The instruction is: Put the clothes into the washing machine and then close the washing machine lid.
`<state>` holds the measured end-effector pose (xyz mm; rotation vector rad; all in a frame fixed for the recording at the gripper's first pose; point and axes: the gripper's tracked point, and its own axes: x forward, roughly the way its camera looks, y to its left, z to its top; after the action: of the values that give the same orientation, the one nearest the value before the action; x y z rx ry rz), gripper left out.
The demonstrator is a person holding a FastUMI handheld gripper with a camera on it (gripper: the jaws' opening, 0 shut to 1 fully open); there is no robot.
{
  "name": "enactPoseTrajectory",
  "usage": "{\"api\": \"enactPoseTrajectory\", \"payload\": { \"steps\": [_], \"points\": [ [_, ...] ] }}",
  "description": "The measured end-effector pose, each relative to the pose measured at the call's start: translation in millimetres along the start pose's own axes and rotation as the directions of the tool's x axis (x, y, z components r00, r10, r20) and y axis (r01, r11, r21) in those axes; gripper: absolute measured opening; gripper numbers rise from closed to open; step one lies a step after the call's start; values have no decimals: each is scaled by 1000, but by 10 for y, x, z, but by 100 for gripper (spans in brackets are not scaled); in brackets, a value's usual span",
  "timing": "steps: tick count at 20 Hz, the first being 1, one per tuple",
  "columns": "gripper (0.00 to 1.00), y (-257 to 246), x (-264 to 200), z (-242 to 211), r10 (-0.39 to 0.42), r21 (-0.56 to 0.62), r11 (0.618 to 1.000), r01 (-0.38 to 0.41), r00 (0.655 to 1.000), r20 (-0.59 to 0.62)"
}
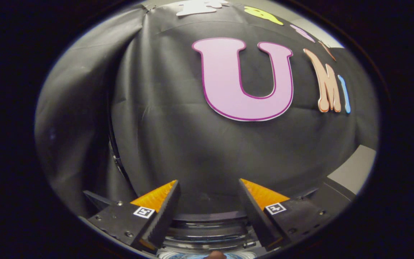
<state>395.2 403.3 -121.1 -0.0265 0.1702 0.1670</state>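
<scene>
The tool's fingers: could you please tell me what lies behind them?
Behind the open tool hangs the booth's black cloth wall. Below, between the fingers, sits a dark rounded rim; what it belongs to is cut off.

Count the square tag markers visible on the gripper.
2. One marker sits on the left finger's mount, the other marker on the right finger's mount. The gripper is open with nothing between its fingers. Others may be hidden.

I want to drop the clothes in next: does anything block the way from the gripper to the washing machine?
Nothing visible does. The gripper is open and empty, its fingers spread above the washing machine just below them. No clothes can be made out.
</scene>
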Motion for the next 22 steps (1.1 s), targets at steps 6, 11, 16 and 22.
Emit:
{"api": "enactPoseTrajectory", "payload": {
  "steps": [6,11,16,22],
  "points": [
    [97,-15,-211,-42,11,-1,1000,-11,1000,-19],
    [97,-23,-344,-67,10,0,1000,-10,1000,-11],
    [97,-39,-500,-119,7,-6,1000,-7,1000,-25],
    [96,-58,-667,-182,-2,-6,1000,2,1000,-26]
  ]
}}
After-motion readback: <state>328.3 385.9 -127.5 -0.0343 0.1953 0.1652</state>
